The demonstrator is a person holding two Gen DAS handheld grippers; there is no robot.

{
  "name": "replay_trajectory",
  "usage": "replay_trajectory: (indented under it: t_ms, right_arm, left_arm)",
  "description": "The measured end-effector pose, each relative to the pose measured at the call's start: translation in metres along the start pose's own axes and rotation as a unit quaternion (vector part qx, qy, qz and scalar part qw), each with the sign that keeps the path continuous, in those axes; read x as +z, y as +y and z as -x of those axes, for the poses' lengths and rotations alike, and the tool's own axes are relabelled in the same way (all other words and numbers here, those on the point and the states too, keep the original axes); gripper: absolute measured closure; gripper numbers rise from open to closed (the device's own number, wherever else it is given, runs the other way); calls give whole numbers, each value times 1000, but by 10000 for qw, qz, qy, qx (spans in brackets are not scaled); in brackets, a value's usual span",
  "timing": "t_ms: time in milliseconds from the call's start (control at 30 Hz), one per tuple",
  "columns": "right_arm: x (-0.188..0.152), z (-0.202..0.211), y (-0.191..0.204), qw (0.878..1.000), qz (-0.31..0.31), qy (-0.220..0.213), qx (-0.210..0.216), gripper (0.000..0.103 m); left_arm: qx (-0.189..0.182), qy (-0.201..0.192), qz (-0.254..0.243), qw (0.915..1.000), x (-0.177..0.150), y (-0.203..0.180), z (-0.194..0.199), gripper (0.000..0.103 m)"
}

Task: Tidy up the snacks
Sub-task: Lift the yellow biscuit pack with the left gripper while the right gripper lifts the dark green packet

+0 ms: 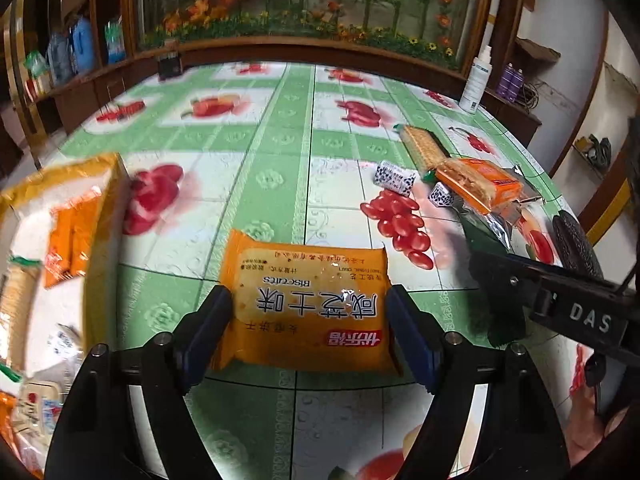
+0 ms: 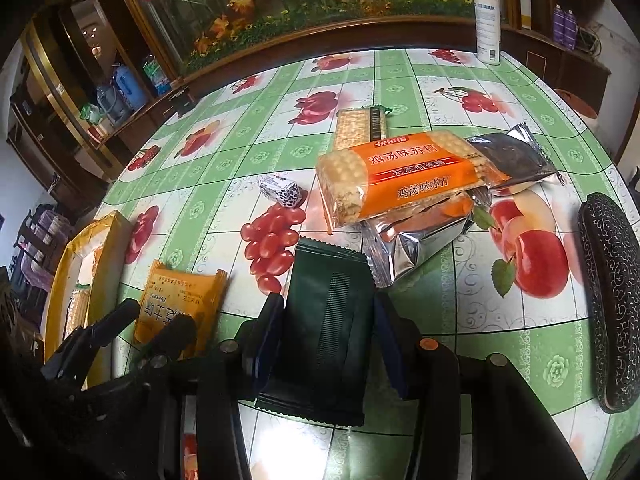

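In the left wrist view, the left tongs (image 1: 308, 316) stood astride an orange biscuit packet (image 1: 308, 300) lying flat on the surface (image 1: 248, 152); the pads flanked its two side edges, but whether they pressed on the wrapper could not be told. In my judgement the step in hand was shifting this packet to the yellow box (image 1: 100, 208) at the left, and a square, light hold on the edges would spare the biscuits. That box, blurred, already held orange packets and a cracker sleeve. In the right wrist view, the right tongs (image 2: 328, 344) were clenched on a dark green sachet (image 2: 328, 320), its front end resting on the surface. Beyond it lay a heap of unsorted snacks: an orange soda-cracker pack (image 2: 400, 176), a silver wrapper (image 2: 408, 248) and a small wrapped sweet (image 2: 280, 190).
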State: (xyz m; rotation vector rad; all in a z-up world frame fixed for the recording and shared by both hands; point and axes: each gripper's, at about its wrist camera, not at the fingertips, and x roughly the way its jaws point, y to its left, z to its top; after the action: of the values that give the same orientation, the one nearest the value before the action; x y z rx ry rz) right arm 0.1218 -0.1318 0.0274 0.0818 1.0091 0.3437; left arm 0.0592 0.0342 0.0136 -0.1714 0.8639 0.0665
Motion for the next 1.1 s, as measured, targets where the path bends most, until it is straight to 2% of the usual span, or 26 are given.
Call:
replay_trajectory:
  t_ms: [267,333,400,500,733,900,1100]
  right_arm:
    - [0,0,0,10000,-17,1,3,56]
    - [0,1,0,10000,-8,-9,16,56]
    - [0,2,0,10000,-1,-19,34,56]
    - [0,3,1,10000,0,-41,78,56]
    - [0,6,2,9998,-11,-89,160,56]
    - [0,9,4,9996,8,-153,238,56]
    - [1,23,13,9977,164,-513,422,56]
  left_arm:
    - [218,57,-563,9982,-1,-21,-9,14]
    - [89,50,-401,9991,0,-14,-8,15]
    - [-3,-10,-218,9998,1,-6,-5,25]
    - [-15,-122,-202,9997,0,-5,-1,33]
    - [-158,-296,22,9994,1,3,7,33]
    - [-240,-668,57,9975,3,2,22,33]
    - [-295,-944,97,9950,3,4,43,33]
